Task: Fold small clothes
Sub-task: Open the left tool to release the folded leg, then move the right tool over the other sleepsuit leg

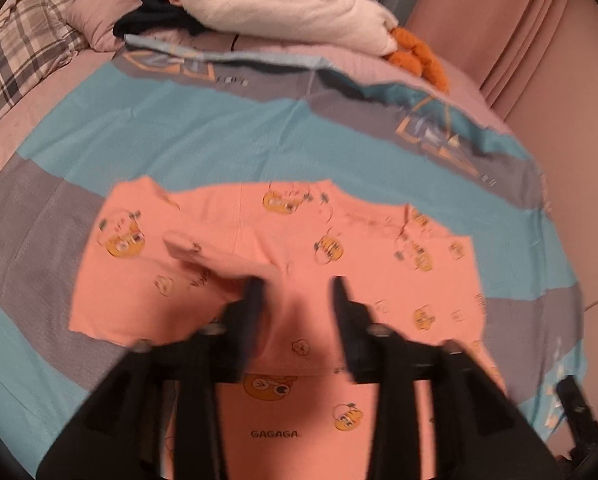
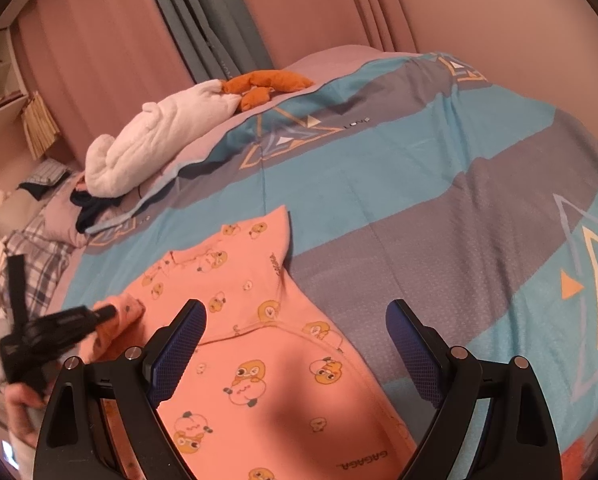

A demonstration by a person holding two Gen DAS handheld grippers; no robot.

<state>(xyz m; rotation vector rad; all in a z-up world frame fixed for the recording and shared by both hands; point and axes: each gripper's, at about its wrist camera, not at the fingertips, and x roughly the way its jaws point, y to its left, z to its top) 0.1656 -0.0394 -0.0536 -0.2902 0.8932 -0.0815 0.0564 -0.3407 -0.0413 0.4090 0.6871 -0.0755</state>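
A small salmon-pink baby garment point(image 1: 283, 248) with yellow duck prints lies spread on the striped bed cover; it also shows in the right wrist view point(image 2: 235, 308). One sleeve point(image 1: 203, 258) is folded in over the body. My left gripper point(image 1: 297, 286) hovers over the garment's middle with its jaws apart and nothing between them, its left finger by the folded sleeve. In the right wrist view it point(image 2: 107, 314) touches the sleeve end. My right gripper point(image 2: 295, 320) is open and empty above the garment's lower part.
The blue and grey striped duvet point(image 2: 419, 168) covers the bed. A white fluffy blanket point(image 1: 283, 4), an orange plush item point(image 1: 419, 54) and dark clothes point(image 1: 159, 16) lie at the far side. A plaid pillow point(image 1: 15, 64) lies left. Pink curtains point(image 2: 99, 40) hang behind.
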